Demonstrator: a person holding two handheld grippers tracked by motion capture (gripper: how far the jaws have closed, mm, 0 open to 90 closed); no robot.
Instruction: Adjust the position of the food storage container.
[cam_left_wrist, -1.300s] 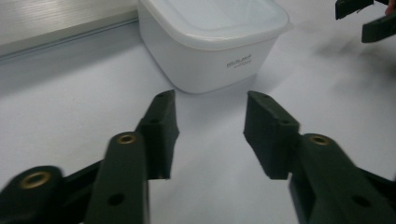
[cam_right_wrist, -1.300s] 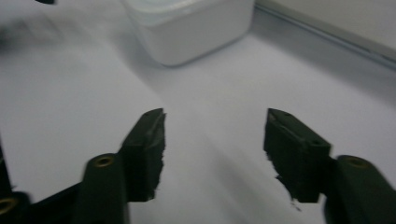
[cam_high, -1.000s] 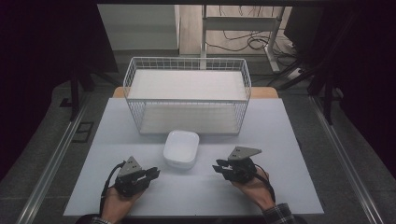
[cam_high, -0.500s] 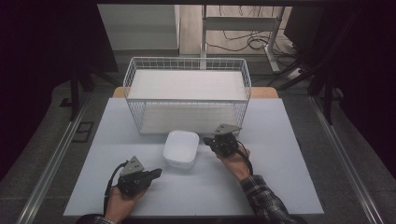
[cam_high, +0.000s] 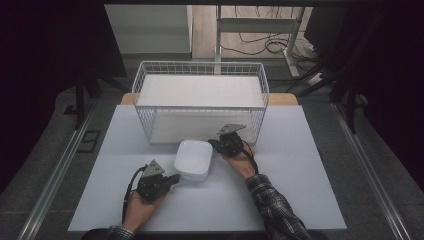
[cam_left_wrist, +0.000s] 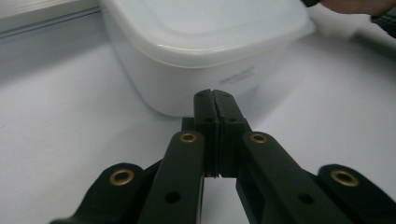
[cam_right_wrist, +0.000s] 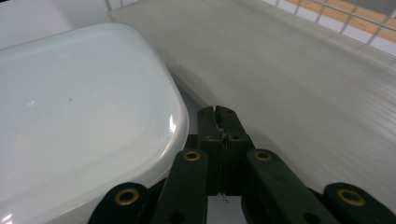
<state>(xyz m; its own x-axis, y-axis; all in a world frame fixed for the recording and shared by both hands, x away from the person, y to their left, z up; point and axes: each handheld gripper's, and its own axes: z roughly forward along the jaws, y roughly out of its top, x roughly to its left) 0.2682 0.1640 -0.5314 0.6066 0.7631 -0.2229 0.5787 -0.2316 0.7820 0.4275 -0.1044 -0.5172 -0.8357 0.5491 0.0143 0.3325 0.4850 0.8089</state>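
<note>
Both pairs of fingers are pressed together, empty: the left gripper (cam_left_wrist: 215, 100) noses the near wall of the white, rounded-square lidded plastic box (cam_high: 193, 159), the right gripper (cam_high: 218, 145) sits beside its far right corner. The box rests on the white bench (cam_high: 300, 190), just before the white wire basket (cam_high: 200, 70). With the fingers pressed together, either gripper could only shove the box, perhaps into the basket.

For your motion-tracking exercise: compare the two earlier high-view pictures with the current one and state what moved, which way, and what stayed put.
The right gripper moved forward, away from the person and toward the basket, and now sits at the box's far right corner, jaws closed on nothing. Nothing was taken hold of or let go. The left gripper, also closed, the box and the basket stayed where they were.
</note>
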